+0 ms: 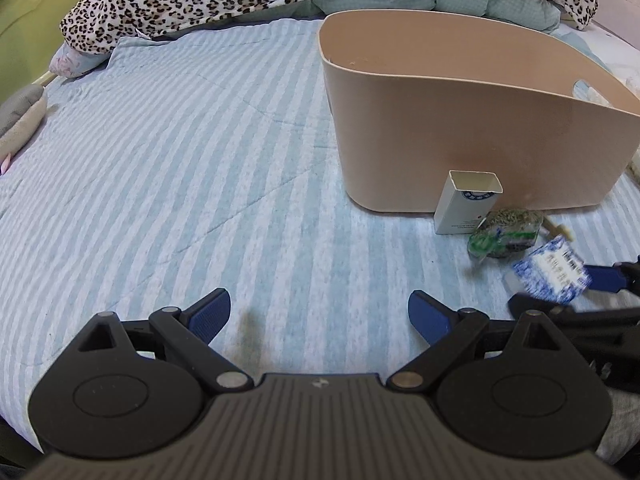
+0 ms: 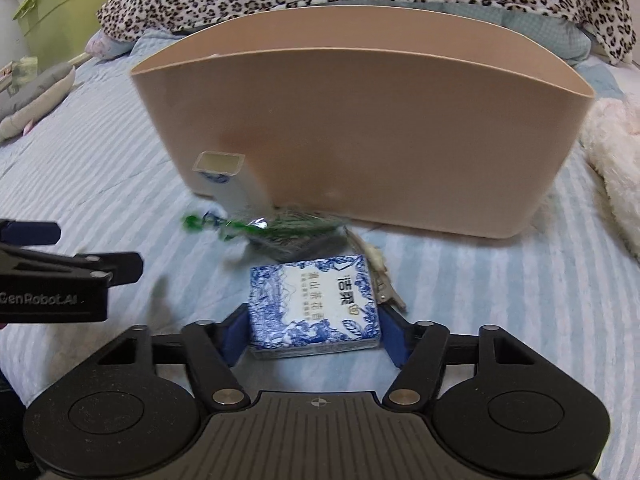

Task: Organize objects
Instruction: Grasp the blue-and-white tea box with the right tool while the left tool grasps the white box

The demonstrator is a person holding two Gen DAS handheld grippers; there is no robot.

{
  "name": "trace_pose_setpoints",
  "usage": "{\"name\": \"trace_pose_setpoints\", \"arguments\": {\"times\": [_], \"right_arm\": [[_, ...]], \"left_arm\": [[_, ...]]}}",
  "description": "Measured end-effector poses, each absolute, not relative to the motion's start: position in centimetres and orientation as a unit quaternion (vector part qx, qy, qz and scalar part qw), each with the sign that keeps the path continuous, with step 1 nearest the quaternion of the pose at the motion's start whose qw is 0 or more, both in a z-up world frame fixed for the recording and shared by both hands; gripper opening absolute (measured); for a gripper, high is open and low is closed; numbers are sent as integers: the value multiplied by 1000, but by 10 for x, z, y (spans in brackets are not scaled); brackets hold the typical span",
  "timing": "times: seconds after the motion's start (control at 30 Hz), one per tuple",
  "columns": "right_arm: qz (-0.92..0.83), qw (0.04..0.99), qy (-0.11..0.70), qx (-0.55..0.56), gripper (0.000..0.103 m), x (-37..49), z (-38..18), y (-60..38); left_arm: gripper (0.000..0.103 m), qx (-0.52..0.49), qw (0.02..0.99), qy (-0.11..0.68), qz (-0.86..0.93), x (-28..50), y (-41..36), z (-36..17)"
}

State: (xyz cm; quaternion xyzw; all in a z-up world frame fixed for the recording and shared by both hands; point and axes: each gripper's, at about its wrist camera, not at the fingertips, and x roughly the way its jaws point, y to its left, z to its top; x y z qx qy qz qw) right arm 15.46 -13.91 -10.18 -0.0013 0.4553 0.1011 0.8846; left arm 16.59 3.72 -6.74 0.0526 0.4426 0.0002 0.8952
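1. Nearest the lens, low at the left: left gripper, blue-padded fingers spread wide over the pale blue striped bed cover, nothing between them.
2. Further right and ahead of those fingers: small white upright carton with an open top, touching the front wall of the tall beige plastic bin; just beside it, a clear crinkled packet of green-grey dried leaves.
3. Right again: right gripper, fingers pressed against both long sides of the blue-and-white floral-printed tissue pack. Grip looks closed on it; whether lifted clear of the bed or resting there, cannot tell.
4. Long axis of the pack running away from the lens, toward the bin; fingers across the short width.
5. Touching the pack's far right corner: a cream stick-like item with a metal clip, partly blurred, identity unclear.
6. Key relation: bin straight ahead of the held pack, its front wall standing well above it, rim high. Likely next move, judged from the layout: up first, then forward over the rim. Right hand plainly the nearer; left idle, off to the side.
7. Risk: brushing the leaf packet lying between pack and bin.
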Motion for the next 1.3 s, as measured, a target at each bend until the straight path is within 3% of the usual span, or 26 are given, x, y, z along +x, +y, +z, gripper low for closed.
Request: {"name": "trace_pose_setpoints", "arguments": {"times": [0.77, 0.9, 1.3], "right_arm": [[104, 884, 456, 8, 61, 134, -100, -192], [110, 881, 461, -4, 75, 139, -103, -189], [117, 882, 457, 15, 70, 139, -103, -189]], "left_arm": [[96, 32, 911, 410, -39, 169, 14, -55], [96, 33, 918, 392, -42, 175, 4, -46], [96, -8, 916, 396, -56, 184, 11, -41]]}}
